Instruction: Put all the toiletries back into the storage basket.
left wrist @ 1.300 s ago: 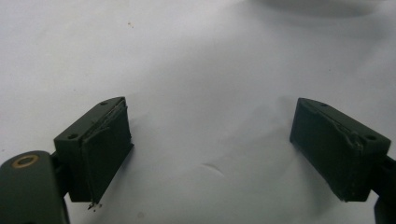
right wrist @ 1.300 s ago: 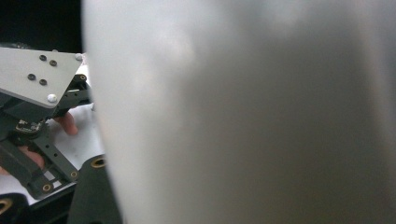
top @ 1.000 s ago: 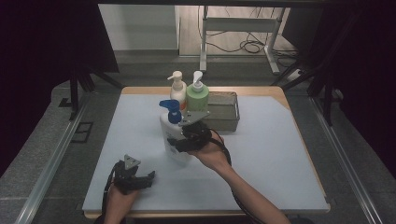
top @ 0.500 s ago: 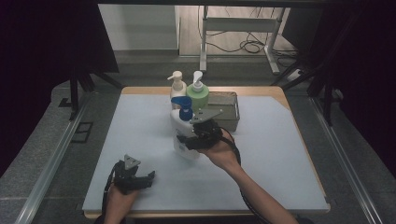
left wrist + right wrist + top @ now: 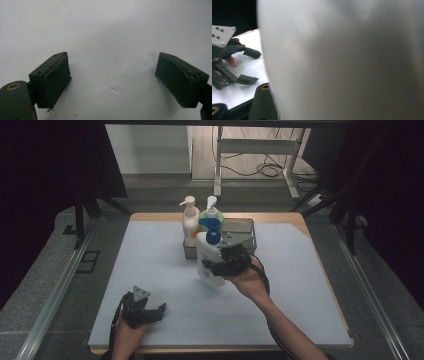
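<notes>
High view: a grey metal wire basket [image 5: 247,226] at twelve o'clock on the white table mat [image 5: 150,255] holds two pump bottles, one cream [image 5: 189,220] and one green [image 5: 210,212]. A third, white bottle with a blue pump [image 5: 209,257] is clamped in the right gripper [image 5: 227,262] just at the basket's six o'clock, its label hard to make out. At seven o'clock, the left gripper [image 5: 150,312] rests with jaws apart, empty.

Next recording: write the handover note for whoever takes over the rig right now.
Right gripper: shut on the white pump bottle with blue pump, held just in front of the metal basket.
Left gripper: open, holding nothing, low over the table at its near left.
Done: cream pump bottle and green pump bottle stand in the basket.
Left: probably set the white bottle in too.
</notes>
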The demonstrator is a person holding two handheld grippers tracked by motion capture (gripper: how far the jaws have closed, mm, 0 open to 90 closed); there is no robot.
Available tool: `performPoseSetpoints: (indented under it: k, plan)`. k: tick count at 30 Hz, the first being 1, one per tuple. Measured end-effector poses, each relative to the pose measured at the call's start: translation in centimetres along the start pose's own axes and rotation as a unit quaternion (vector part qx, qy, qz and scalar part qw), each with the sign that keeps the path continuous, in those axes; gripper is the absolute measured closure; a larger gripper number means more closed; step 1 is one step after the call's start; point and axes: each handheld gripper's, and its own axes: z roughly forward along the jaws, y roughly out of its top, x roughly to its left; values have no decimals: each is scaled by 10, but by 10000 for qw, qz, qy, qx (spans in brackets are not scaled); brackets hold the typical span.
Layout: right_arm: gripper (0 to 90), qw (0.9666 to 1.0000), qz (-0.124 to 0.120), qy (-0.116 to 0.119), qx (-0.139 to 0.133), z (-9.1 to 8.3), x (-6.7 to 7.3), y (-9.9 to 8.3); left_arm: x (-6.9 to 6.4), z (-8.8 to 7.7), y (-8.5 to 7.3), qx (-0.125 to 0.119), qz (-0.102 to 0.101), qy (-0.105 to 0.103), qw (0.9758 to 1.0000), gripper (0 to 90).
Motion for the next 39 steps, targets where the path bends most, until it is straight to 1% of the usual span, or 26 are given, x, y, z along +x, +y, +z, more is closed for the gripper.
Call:
performPoseSetpoints:
  k: [14, 21, 31, 39]
  plan:
    - [376, 9993, 148, -347, -4, -19, -23, -5, 0, 0, 0, -3, -3, -1, 10000, 121]
    - [377, 9987, 202, -472, -25, -28, -33, -6, 0, 0, 0, 0, 3, -2, 10000, 121]
    - [377, 9970, 317, -706, -38, -39, -50, -5, 0, 0, 0, 3, 5, -2, 10000, 121]
    - [378, 9949, 415, -920, -44, -45, -64, -3, 0, 0, 0, 4, 6, -5, 10000, 121]
